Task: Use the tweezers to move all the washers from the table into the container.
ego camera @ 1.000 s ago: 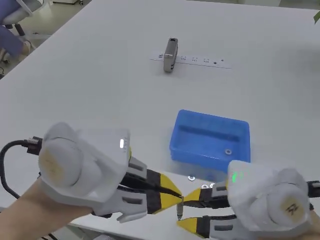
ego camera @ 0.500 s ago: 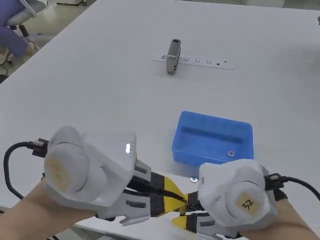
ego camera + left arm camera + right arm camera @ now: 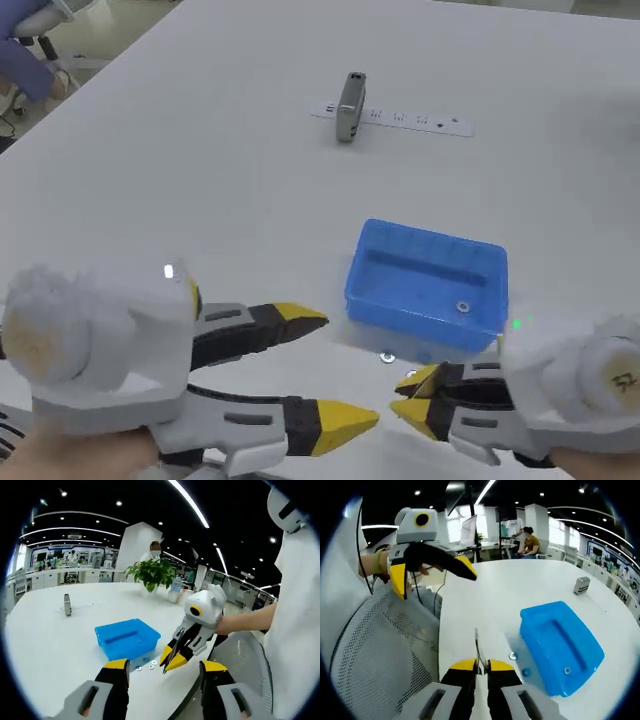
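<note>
Tweezers (image 3: 477, 649): thin metal, pinched between the jaws of the right gripper (image 3: 480, 666), which are drawn close together around them, the points reaching forward over the near part of the table. Right gripper, seen from above (image 3: 408, 395): low on the right, its yellow tips just short of the loose washers. Loose washers (image 3: 387, 356): small metal rings lying flat on the table, just in front of the near wall of the container. Container (image 3: 430, 240): blue, shallow, rectangular, standing on the table beyond the grippers. Single washer (image 3: 462, 307): lying inside the container, toward its near right corner. Left gripper (image 3: 335, 367): low on the left, jaws spread wide with nothing between them, tips turned toward the right gripper and apart from it. Table (image 3: 200, 150): white, plain top. Power strip (image 3: 410, 121): flat, white, on the far side, well apart from the container. Grey block (image 3: 349, 106): standing upright at the left end of the power strip.
</note>
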A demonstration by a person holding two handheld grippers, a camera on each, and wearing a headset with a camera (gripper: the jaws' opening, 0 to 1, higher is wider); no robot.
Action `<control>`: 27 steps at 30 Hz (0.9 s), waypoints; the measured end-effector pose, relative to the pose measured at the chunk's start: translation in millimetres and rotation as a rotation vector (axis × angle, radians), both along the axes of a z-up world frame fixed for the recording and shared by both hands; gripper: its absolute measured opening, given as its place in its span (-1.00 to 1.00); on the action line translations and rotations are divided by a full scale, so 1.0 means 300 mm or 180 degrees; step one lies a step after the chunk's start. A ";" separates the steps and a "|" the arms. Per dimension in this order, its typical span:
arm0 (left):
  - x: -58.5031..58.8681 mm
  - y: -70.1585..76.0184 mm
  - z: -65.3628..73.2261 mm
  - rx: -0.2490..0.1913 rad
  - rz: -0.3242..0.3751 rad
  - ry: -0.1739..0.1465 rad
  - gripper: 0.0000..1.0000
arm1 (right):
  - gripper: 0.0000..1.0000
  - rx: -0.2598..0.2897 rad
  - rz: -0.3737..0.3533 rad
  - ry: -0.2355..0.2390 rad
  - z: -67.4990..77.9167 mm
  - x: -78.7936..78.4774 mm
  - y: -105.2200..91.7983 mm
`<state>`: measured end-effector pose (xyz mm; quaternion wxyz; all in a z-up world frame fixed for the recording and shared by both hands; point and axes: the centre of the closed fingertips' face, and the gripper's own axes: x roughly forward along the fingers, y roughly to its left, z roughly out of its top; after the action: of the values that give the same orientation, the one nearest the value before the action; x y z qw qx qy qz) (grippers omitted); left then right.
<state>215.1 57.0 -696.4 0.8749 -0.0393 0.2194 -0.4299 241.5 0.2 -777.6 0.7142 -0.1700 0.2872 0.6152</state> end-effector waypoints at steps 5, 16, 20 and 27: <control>-0.012 0.036 -0.023 0.0013 0.0148 0.0042 0.33 | -0.92 0.0047 -0.0231 0.0007 0.012 0.069 -0.058; 0.017 0.040 0.000 -0.0222 0.0360 0.0040 0.49 | -0.91 0.0310 -0.0585 0.0294 -0.005 0.142 -0.060; 0.018 0.061 -0.002 -0.0323 0.0439 0.0094 0.56 | -0.91 0.0229 -0.0510 0.0274 -0.019 0.126 -0.051; 0.015 0.090 -0.021 -0.0248 0.0490 0.0134 0.60 | -0.91 0.0052 -0.0300 0.0144 -0.038 0.122 -0.046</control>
<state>219.5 84.0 -702.6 0.8984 -0.0991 0.2171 -0.3687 278.1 -13.7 -788.9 0.7371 -0.1365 0.3059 0.5869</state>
